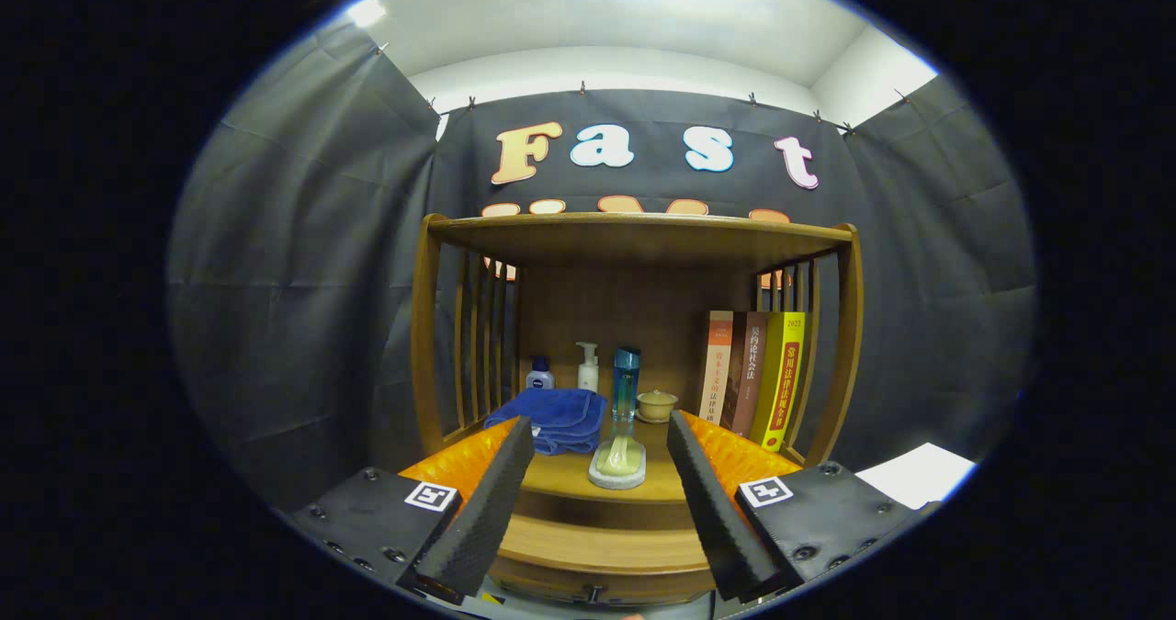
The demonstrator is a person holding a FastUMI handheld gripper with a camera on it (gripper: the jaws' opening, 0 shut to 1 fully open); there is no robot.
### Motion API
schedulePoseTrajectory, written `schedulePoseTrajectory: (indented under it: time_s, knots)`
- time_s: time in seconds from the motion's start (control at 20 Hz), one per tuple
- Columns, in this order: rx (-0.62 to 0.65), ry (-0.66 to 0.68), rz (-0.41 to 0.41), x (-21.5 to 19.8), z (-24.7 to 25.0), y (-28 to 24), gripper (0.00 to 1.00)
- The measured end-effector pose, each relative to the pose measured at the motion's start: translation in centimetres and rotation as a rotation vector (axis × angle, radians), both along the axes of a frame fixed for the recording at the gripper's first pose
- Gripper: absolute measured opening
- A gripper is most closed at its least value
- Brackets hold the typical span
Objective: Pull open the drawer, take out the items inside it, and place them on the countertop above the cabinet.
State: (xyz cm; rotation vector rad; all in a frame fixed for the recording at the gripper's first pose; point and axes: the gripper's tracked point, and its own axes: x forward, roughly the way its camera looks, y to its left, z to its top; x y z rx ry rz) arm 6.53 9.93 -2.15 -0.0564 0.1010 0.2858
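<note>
Claw [602,496] is released, 2 fingers spread wide, nothing between them. I'm holding it level, aimed straight at the cabinet [424,326], so the whole unit stays framed.

Countertop [565,475] sits just ahead of the fingertips. On it, from my claw's centre:
- soap dish [617,462] with a pale bar at 12, closest, between the finger lines
- folded blue towel [551,418] at 11
- small blue-capped bottle [539,375], white pump bottle [588,367], tall blue bottle [626,383] lined up at the back, 11 to 12
- little lidded jar [657,405] at 1
- 3 books [755,377] upright at 2, leaning on the right slatted side

Drawer [597,556] is below the counter edge, at 6, between the finger bases. Looks closed; its knob [593,592] shows at the very bottom. Contents hidden.

Judgement: task not started. Claw is too high for the knob, so next I need to drop and tip down, then pinch the knob. Free counter room seems limited to the front strip.
</note>
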Motion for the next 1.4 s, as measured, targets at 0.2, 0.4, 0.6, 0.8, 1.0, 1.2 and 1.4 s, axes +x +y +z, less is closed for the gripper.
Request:
schedulePoseTrajectory:
  time_s: [0.2, 0.4, 0.6, 0.8, 1.0, 1.2, 1.4]
  knots:
    - [0.000, 0.002, -0.016, -2.5, -2.0, -0.7, 0.97]
    - [-0.003, -0.008, -0.059, -4.6, -2.8, -1.6, 0.96]
    - [-0.013, 0.014, -0.069, -6.3, -5.8, -2.4, 0.96]
    - [-0.010, 0.089, -0.064, -8.1, -10.8, -2.9, 0.96]
    - [-0.006, 0.143, -0.064, -9.7, -14.5, -3.4, 0.96]
    - [-0.009, 0.130, -0.072, -10.4, -16.3, -3.5, 0.96]
    - [0.000, 0.170, -0.091, -10.2, -18.8, -3.4, 0.96]
